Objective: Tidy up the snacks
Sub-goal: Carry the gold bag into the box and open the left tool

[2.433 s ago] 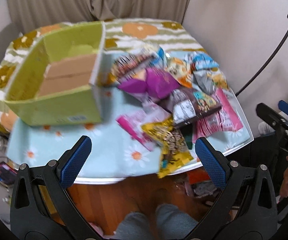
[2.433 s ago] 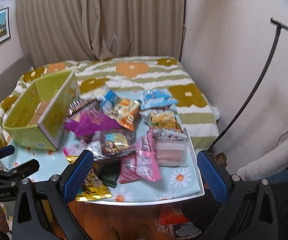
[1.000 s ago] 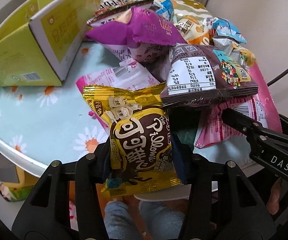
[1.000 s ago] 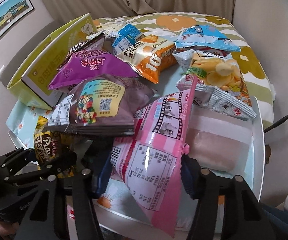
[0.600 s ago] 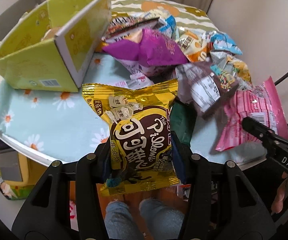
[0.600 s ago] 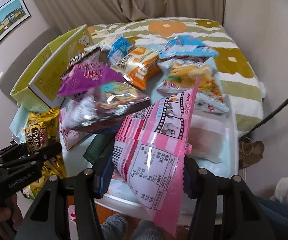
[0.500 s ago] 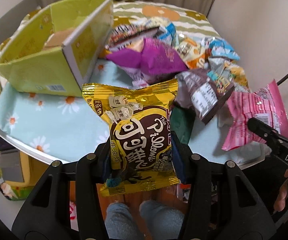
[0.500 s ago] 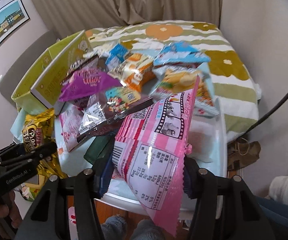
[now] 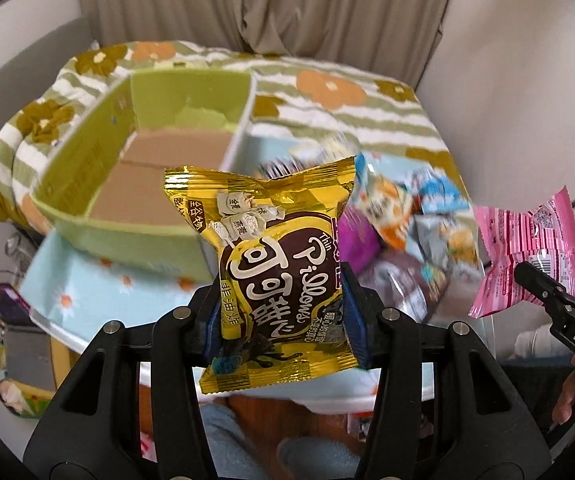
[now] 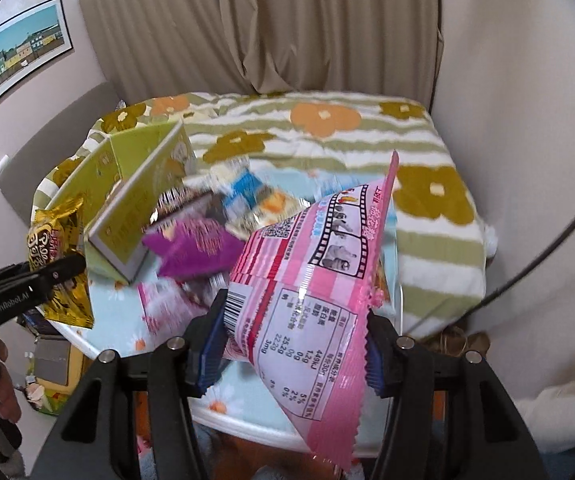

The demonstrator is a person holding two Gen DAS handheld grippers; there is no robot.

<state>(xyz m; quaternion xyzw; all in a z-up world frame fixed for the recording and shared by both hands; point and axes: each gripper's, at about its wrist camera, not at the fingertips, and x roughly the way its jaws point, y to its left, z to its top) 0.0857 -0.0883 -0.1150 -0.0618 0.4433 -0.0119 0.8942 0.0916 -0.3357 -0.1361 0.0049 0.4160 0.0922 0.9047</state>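
- Your left gripper [image 9: 283, 320] is clamped on the gold snack bag [image 9: 275, 268] at its lower half, holding it in the air in front of the green box [image 9: 159, 168].
- Your right gripper [image 10: 291, 344] pinches the pink snack bag [image 10: 311, 280] across its middle, above the table [image 10: 247, 420].
- Both bags look light, puffy and slick; I'd grip near a crimped seam so you don't crush the contents.
- The other snacks [image 10: 195, 248] lie piled beside the box.

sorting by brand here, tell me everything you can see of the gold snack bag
The gold snack bag is a glossy foil pillow pack, crimped at top and bottom, with a dark brown panel, pale lettering including "Pillows", and pictured pale biscuits. It looks sealed and puffy. It hangs upright in the air, pinched at its lower half by the left gripper, in front of the green box.
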